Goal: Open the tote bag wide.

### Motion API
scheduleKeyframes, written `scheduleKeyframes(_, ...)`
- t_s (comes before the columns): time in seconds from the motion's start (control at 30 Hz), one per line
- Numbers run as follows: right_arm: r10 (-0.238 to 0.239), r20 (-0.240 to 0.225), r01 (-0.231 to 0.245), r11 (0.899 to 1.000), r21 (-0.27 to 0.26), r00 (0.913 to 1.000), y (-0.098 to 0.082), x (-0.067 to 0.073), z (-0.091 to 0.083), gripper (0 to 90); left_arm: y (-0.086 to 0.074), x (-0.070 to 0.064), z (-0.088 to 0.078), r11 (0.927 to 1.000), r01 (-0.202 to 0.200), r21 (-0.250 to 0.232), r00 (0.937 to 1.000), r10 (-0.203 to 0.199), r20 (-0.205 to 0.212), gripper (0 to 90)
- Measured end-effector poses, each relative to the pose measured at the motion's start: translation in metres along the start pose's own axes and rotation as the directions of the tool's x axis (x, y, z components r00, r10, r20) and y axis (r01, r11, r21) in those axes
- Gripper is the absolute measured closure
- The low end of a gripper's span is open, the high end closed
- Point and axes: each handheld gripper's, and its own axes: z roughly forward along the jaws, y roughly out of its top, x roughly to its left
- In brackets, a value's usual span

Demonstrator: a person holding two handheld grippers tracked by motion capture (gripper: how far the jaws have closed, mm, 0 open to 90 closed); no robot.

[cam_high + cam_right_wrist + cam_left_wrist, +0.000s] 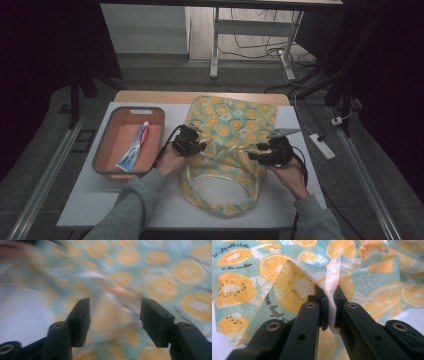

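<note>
A fabric bag (230, 122) printed with orange and kiwi slices on light blue lies on the white table top, its mouth toward the person. My left gripper (200, 146) sits at the left side of the bag's opening. In the left gripper view my left gripper (328, 293) is shut on a white-edged fold of the bag's cloth (332, 272), which stands up between the pads. At the right side of the opening is my right gripper (251, 155). In the right gripper view my right gripper (115, 308) stands open over the blurred bag (160, 287), with nothing between its pads.
An orange bin with a grey rim (107, 145) stands left of the bag and holds a toothpaste tube (134, 147). Bare white table top (95, 200) lies in front of the bin. A power strip (322, 146) lies on the floor to the right.
</note>
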Motion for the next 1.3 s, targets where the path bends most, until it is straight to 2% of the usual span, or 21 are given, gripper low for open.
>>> scheduleKeyframes(0.03,-0.015,-0.014,0.015,1.0,-0.002,0.9998,0.0,0.008,-0.004,39.8,0.0,0.001,0.001,1.0,0.002,0.001,1.0,-0.002,-0.003,86.6)
scheduleKeyframes(0.1,-0.074,-0.032,0.076,0.996,0.056,0.9967,0.0,0.029,0.001,39.3,0.002,0.002,0.004,0.9999,0.014,0.0,0.9999,-0.014,-0.004,86.2)
scheduleKeyframes(0.17,-0.114,0.006,0.112,0.986,0.123,0.9935,-0.003,0.038,0.015,39.5,0.003,0.003,0.006,0.9999,0.015,0.002,0.9999,-0.015,-0.003,86.2)
scheduleKeyframes(0.3,-0.136,0.054,0.121,0.968,0.22,0.9892,-0.011,0.035,0.041,39.6,0.004,0.003,0.005,0.9999,0.015,-0.004,0.9999,-0.015,0.003,86.1)
scheduleKeyframes(0.37,-0.187,0.105,0.155,0.953,0.26,0.9767,-0.013,0.033,0.05,39.7,0.003,0.003,0.004,0.9999,0.014,-0.004,0.9999,-0.014,0.005,86.0)
scheduleKeyframes(0.4,-0.187,0.105,0.155,0.953,0.26,0.9767,-0.013,0.033,0.05,39.7,0.003,0.003,0.004,0.9999,0.014,-0.003,0.9999,-0.014,0.007,86.0)
scheduleKeyframes(0.43,-0.228,0.155,0.174,0.939,0.297,0.9613,-0.015,0.03,0.059,44.5,0.003,0.003,0.005,0.9999,0.012,-0.001,0.9999,-0.012,0.009,85.9)
scheduleKeyframes(0.5,-0.193,0.128,0.153,0.95,0.271,0.9727,-0.013,0.025,0.062,53.7,0.003,0.003,0.004,0.9999,0.012,-0.001,0.9998,-0.012,0.013,85.6)
scheduleKeyframes(0.57,-0.199,0.129,0.158,0.948,0.276,0.9715,-0.012,0.025,0.063,57.8,0.003,0.003,0.004,0.9999,0.011,-0.002,0.9999,-0.011,0.013,85.5)
scheduleKeyframes(0.6,-0.209,0.114,0.171,0.946,0.274,0.9713,-0.011,0.025,0.064,70.5,0.003,0.003,0.003,0.9999,0.012,-0.002,0.9999,-0.012,0.012,85.5)
scheduleKeyframes(0.63,-0.211,0.11,0.175,0.946,0.275,0.9713,-0.011,0.025,0.064,77.4,0.003,0.004,0.003,0.9999,0.015,-0.004,0.9998,-0.015,0.012,85.4)
scheduleKeyframes(0.67,-0.211,0.11,0.175,0.946,0.275,0.9713,-0.011,0.025,0.064,77.4,0.003,0.004,0.003,0.9999,0.014,-0.005,0.9998,-0.014,0.012,85.4)
scheduleKeyframes(0.7,-0.226,0.11,0.189,0.942,0.276,0.9678,-0.011,0.025,0.064,87.5,0.003,0.004,0.002,0.9999,0.015,-0.006,0.9998,-0.015,0.013,85.4)
scheduleKeyframes(0.77,-0.236,0.097,0.202,0.941,0.272,0.967,-0.009,0.027,0.06,89.2,0.003,0.004,0.001,0.9999,0.014,-0.009,0.9998,-0.014,0.013,85.5)
scheduleKeyframes(0.9,-0.194,0.045,0.182,0.966,0.185,0.9801,-0.001,0.033,0.035,89.6,0.004,0.006,-0.004,0.9994,0.016,-0.03,0.9997,-0.016,0.016,85.5)
scheduleKeyframes(1.03,-0.178,0.017,0.176,0.982,0.064,0.9839,0.009,0.039,0.003,89.7,0.007,0.008,-0.017,0.9968,0.027,-0.075,0.9995,-0.025,0.02,86.1)
scheduleKeyframes(1.07,-0.178,0.017,0.176,0.982,0.064,0.9839,0.009,0.039,0.003,89.7,0.008,0.008,-0.02,0.9956,0.028,-0.089,0.9994,-0.026,0.022,86.1)
scheduleKeyframes(1.1,-0.175,0.015,0.175,0.985,0.007,0.9845,0.014,0.041,-0.012,89.7,0.008,0.008,-0.024,0.9944,0.026,-0.103,0.9994,-0.024,0.025,86.2)
scheduleKeyframes(1.2,-0.177,0.01,0.177,0.983,-0.042,0.9842,0.02,0.044,-0.026,89.7,0.012,0.005,-0.035,0.9905,0.016,-0.137,0.9995,-0.012,0.028,86.2)
scheduleKeyframes(1.23,-0.178,0.0,0.178,0.98,-0.088,0.984,0.026,0.049,-0.039,89.7,0.013,0.003,-0.038,0.9888,0.014,-0.149,0.9994,-0.01,0.032,86.2)
scheduleKeyframes(1.3,-0.183,-0.001,0.182,0.977,-0.109,0.9831,0.028,0.051,-0.044,89.7,0.015,0.001,-0.043,0.9863,0.007,-0.165,0.9993,-0.001,0.037,86.1)
